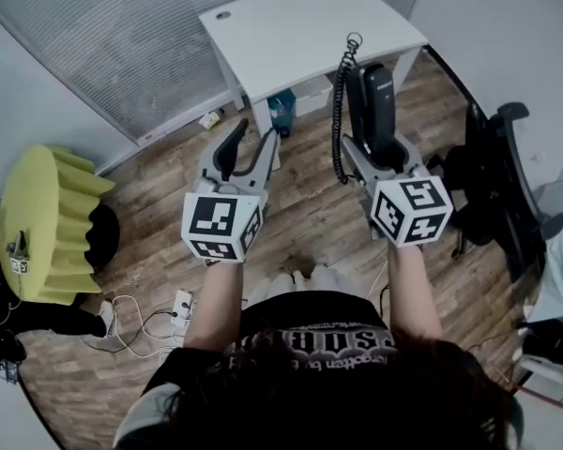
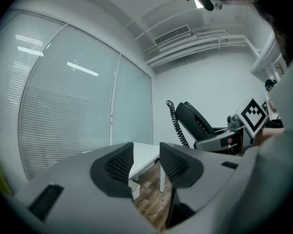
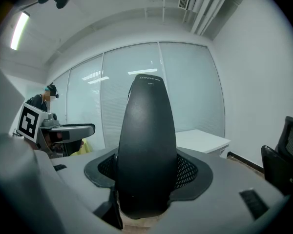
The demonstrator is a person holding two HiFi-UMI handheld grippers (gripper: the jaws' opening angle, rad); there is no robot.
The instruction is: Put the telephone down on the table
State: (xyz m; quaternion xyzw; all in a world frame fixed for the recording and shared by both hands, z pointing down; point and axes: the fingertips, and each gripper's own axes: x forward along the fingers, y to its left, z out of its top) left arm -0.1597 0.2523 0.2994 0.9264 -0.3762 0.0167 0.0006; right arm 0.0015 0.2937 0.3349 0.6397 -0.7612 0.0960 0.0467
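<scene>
My right gripper (image 1: 380,153) is shut on a black telephone handset (image 1: 375,101), which stands upright between its jaws. The handset's coiled black cord (image 1: 340,111) hangs loose at its left. In the right gripper view the handset (image 3: 146,145) fills the gap between the pads. My left gripper (image 1: 251,139) is held out beside it, open with nothing between its jaws (image 2: 146,165). A white table (image 1: 300,26) stands ahead of both grippers, its top bare; it also shows past the handset (image 3: 200,140).
A yellow-green ribbed stool (image 1: 47,223) stands at the left. A black office chair (image 1: 497,176) is at the right. Cables and a power strip (image 1: 169,312) lie on the wooden floor. A blue bin (image 1: 281,111) sits under the table. Glass walls with blinds stand behind.
</scene>
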